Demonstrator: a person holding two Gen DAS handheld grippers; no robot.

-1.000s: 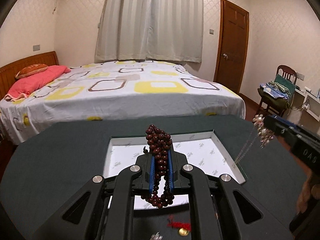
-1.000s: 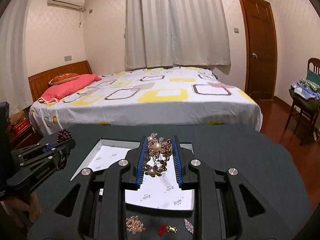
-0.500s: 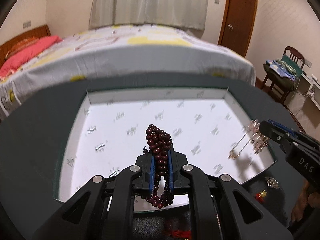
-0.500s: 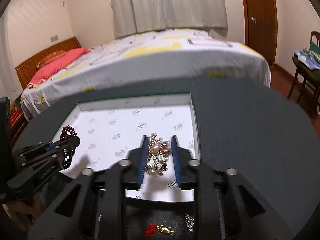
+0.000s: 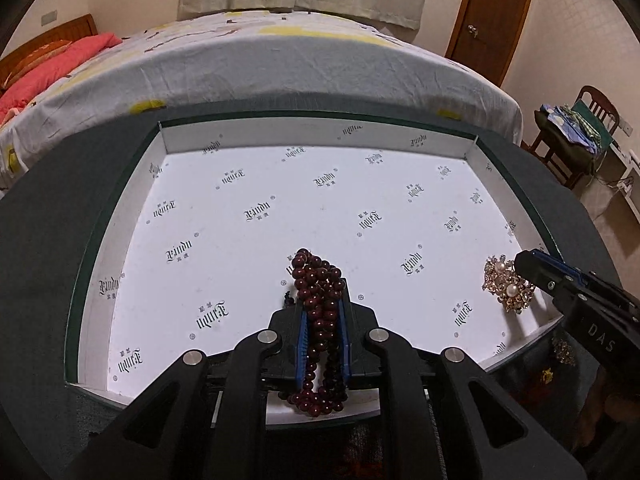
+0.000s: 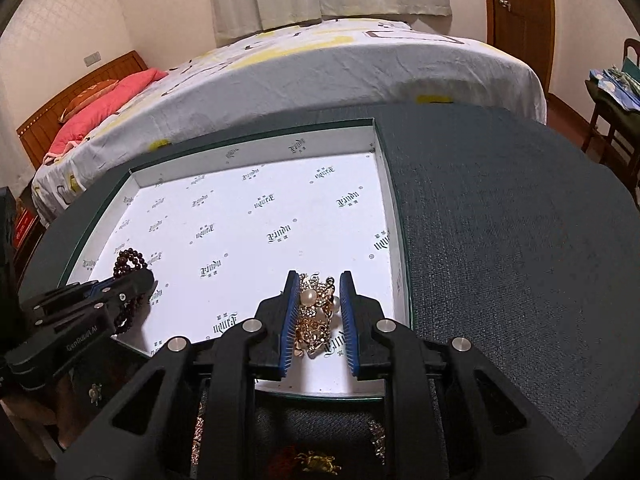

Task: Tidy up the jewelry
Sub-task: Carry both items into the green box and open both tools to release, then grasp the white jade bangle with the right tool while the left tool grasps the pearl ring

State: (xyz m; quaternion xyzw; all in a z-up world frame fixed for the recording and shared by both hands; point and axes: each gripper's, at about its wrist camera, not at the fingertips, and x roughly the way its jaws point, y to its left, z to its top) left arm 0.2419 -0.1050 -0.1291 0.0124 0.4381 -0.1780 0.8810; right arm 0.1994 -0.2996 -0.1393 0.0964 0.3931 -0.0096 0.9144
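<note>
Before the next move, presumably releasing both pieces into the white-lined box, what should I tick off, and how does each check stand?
1. Dark red wooden bead strand clamped in left gripper: ok.
2. Gold pearl-set rhinestone piece between the fingers of right gripper: ok; firm pinch: cannot tell.
3. Both pieces over the shallow white-lined box: ok.
4. Box floor under the beads bare: ok.
5. Gold piece touching the floor: cannot tell.
6. Grippers apart from each other: ok.
</note>
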